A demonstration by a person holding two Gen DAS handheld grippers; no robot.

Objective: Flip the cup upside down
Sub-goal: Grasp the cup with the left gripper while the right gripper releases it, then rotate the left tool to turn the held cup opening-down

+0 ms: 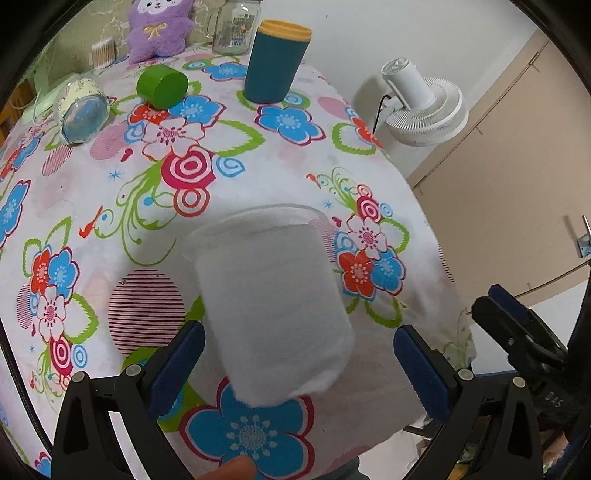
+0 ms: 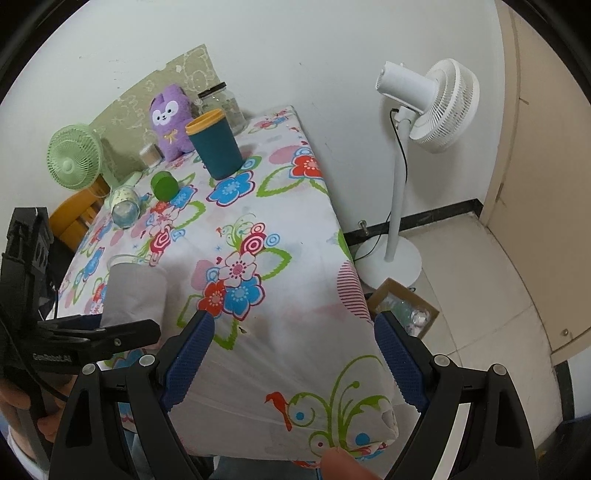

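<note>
Frosted white cup (image 1: pixel 271 299) stands upright on the flowered tablecloth (image 1: pixel 258 155), near the front edge of the table, open rim up, long axis close to vertical.

Left gripper (image 1: pixel 299 363) — fingers spread wide, one on each side of the cup's lower half. Left finger (image 1: pixel 177 369) sits just beside the wall, maybe brushing it; right finger (image 1: pixel 421 373) stands clearly apart. Nothing clamped. The cup lies dead ahead of this gripper, between the fingers, so the left one is plainly the nearer.

Right gripper (image 2: pixel 293 360) — fingers also apart, empty, hovering over the table's front right corner. From its camera the cup (image 2: pixel 135 291) is off to the left, well apart, with the left gripper's black frame next to it.

Judgement: the coming move turns on the cup's vertical axis against the horizontal line between the left fingers. A squeeze low on the wall, then a half roll of the wrist, should bring the rim down. The wall looks thin and soft — a hard pinch could buckle it.

Further back, clear of the work: teal cup with yellow rim (image 1: pixel 275 61), green lid (image 1: pixel 162 86), glass jar on its side (image 1: pixel 81 110), purple plush toy (image 1: pixel 159 29). White standing fan (image 2: pixel 428 107) beyond the table.
</note>
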